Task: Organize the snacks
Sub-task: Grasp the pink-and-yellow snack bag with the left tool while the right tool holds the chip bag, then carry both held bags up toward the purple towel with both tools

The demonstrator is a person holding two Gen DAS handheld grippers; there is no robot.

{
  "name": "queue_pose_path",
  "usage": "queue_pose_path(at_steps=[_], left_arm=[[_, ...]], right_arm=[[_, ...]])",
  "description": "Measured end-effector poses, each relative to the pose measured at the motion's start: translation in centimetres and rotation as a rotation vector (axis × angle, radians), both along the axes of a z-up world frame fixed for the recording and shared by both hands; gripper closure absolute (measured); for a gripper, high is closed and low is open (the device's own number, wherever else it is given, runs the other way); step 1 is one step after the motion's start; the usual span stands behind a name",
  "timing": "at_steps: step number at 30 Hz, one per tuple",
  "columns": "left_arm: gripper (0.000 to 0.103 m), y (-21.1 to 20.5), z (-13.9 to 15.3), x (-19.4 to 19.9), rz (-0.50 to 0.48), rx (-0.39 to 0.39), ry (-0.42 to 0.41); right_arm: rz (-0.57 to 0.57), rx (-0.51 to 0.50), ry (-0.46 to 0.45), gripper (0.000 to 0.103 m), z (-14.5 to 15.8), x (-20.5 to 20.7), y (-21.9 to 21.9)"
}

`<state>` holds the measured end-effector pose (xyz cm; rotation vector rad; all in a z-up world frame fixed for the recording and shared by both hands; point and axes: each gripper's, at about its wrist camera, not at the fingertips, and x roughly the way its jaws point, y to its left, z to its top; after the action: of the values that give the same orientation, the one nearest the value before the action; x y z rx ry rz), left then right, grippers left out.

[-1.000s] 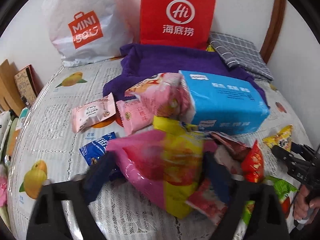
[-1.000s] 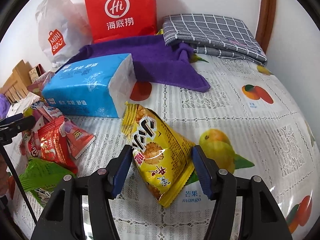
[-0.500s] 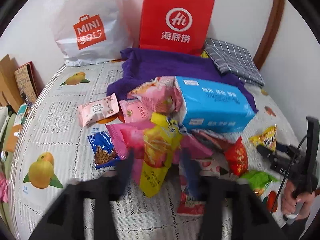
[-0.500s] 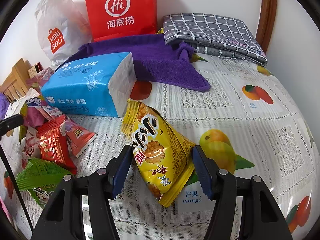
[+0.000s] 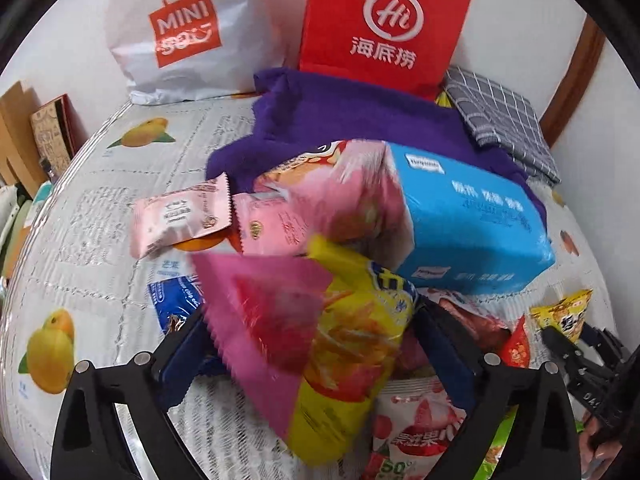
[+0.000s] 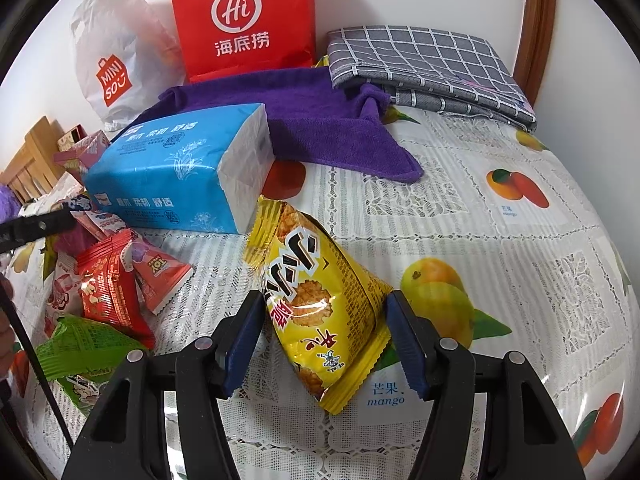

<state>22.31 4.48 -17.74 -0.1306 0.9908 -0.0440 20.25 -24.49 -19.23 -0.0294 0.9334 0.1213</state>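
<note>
My left hand-held gripper [image 5: 312, 344] has its jaws spread around a pink-and-yellow snack bag [image 5: 320, 328] atop the pile near the tabletop's [image 6: 460, 200] middle; whether they pinch it I cannot tell. If not, the bag may slide back. My right hand-held gripper [image 6: 326, 340] straddles, unclosed, the yellow cracker bag [image 6: 316, 292] beside the blue tissue pack [image 6: 172, 168]; closing may crush its contents.

We see, in the right wrist view, a snack packet [image 6: 316, 300] at lower centre on the tablecloth [image 6: 500, 248], between the right gripper's [image 6: 324, 340] spread fingers. Above and left of it lies a tissue pack [image 6: 172, 168], with a folded towel [image 6: 320, 120] behind that. Along the top stand two bags [image 6: 244, 16], side by side against the wall; a folded cloth [image 6: 420, 60] sits at upper right. More small packets [image 6: 108, 288] cluster at the left edge. In the left wrist view, a snack bag [image 5: 304, 332] fills lower centre between the left gripper's [image 5: 312, 344] fingers.
</note>
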Motion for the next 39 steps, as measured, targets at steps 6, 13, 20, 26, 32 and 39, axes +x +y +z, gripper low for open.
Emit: queue_pose_path(at_steps=[6, 13, 20, 26, 32, 39], left_arm=[[0.035, 0.0, 0.9, -0.6, -0.021, -0.037, -0.048], [0.038, 1.0, 2.1, -2.4, -0.019, -0.073, -0.057], [0.038, 1.9, 4.3, -5.1, -0.009, -0.099, -0.094], [0.038, 2.5, 6.6, -6.4, -0.013, -0.118, -0.126], [0.038, 2.0, 9.0, -7.1, -0.042, -0.132, -0.159], [0.038, 0.6, 10.8, -6.8, -0.090, -0.163, -0.169]], right_arm=[[0.007, 0.003, 0.000, 0.040, 0.0, 0.0, 0.1], [0.008, -0.007, 0.001, 0.040, 0.0, 0.0, 0.2], [0.013, -0.003, 0.000, 0.040, 0.0, -0.1, 0.2], [0.027, -0.030, -0.020, 0.046, 0.7, -0.5, 0.8], [0.057, 0.018, -0.068, 0.047, 4.8, -2.5, 2.2], [0.086, 0.052, -0.108, 0.047, 8.7, -4.2, 4.2]])
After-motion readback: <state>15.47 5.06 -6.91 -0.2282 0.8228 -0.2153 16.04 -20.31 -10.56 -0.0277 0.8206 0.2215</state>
